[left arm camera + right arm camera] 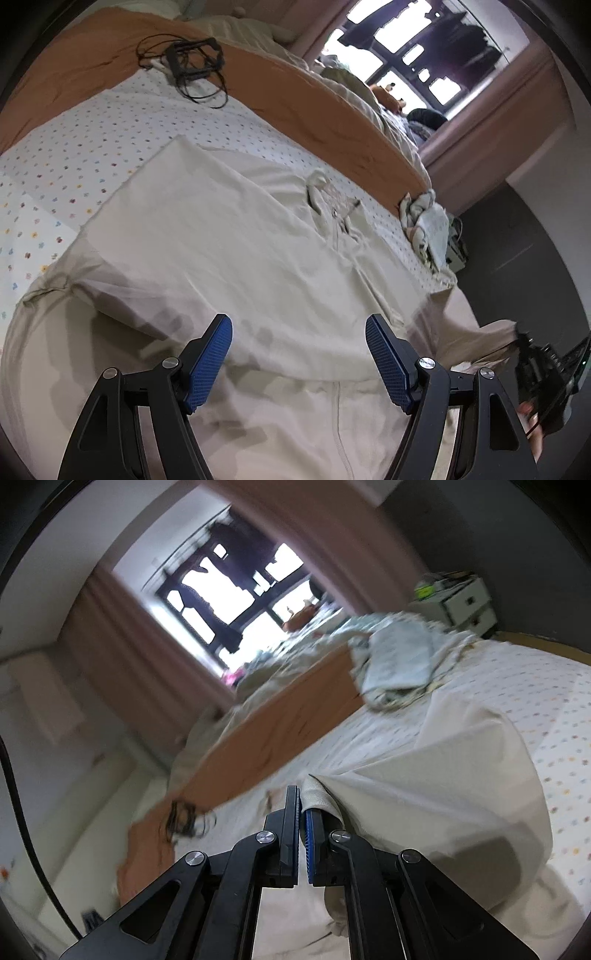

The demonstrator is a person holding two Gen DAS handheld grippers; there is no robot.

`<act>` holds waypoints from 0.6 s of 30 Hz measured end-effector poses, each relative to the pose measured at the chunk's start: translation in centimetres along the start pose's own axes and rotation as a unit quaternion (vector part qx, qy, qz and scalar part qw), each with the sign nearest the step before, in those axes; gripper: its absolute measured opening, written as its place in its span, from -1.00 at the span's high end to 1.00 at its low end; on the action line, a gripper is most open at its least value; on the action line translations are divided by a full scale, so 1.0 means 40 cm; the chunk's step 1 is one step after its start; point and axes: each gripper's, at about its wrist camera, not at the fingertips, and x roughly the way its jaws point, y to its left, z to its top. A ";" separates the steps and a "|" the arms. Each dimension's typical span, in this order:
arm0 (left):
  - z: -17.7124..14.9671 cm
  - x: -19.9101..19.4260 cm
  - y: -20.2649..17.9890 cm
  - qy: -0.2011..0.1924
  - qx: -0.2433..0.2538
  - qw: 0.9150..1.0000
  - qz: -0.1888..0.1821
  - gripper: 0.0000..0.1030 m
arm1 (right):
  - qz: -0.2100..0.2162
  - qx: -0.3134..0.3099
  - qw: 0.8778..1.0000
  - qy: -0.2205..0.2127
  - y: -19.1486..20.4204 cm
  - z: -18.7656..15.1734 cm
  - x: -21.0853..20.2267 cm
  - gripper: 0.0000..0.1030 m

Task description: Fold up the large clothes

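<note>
Nearest, the right gripper (301, 812) is clenched on a hem of the cream garment (229, 251), with cloth trailing from its jaws, evidently so that side can be carried over as a fold. The left gripper (299, 350) hangs released above the garment's near part, jaws wide and holding nothing, likely free to pin or smooth. The garment lies spread on the bed (74, 147), flat enough to fold. Farther off, a black frame with cords (192, 59) sits clear of the work.
</note>
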 end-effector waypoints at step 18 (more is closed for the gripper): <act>0.037 -0.031 0.085 -0.020 -0.047 0.999 0.010 -0.47 | -0.009 -0.065 0.966 0.249 0.112 -0.246 0.189 0.02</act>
